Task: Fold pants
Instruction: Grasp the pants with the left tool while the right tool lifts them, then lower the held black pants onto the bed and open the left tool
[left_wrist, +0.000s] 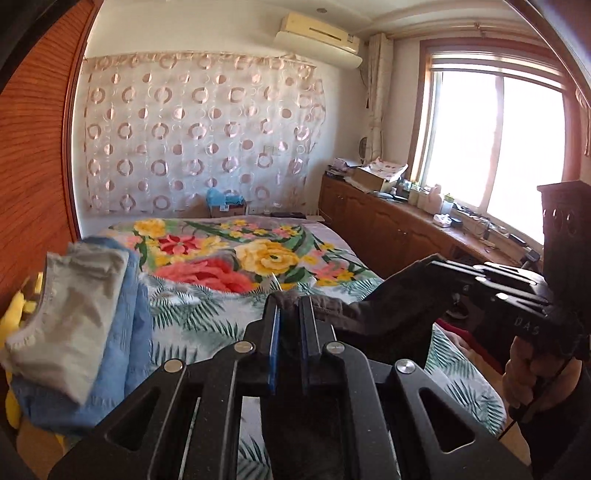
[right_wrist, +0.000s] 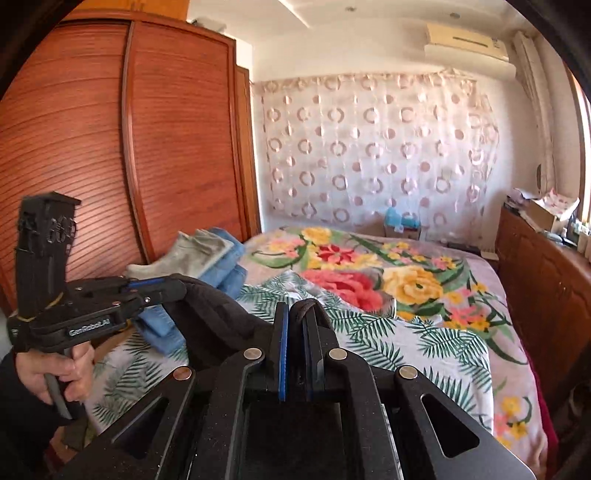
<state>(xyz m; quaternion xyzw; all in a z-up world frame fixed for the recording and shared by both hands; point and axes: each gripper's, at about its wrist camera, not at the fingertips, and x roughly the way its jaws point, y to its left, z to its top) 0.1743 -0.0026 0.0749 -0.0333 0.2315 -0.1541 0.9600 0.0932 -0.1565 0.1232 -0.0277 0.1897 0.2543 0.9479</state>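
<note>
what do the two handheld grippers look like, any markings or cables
Both are black pistol-grip tools with angular slotted arms, round silver pins and blue-lined fingers. The left gripper carries white "GenRobot.AI" lettering on its side and a tall black perforated block on top. The right gripper shows faint "DAS" lettering, a similar block, and a thin dark cable trailing below its handle. Dark sleeves show at both wrists.

Dark brown pants (left_wrist: 391, 314), floral-and-fern bedspread (left_wrist: 229, 258) in red, yellow, green, folded grey (left_wrist: 74, 317) and blue garments (left_wrist: 125, 332), ring-patterned pink curtain (left_wrist: 199, 136)
</note>
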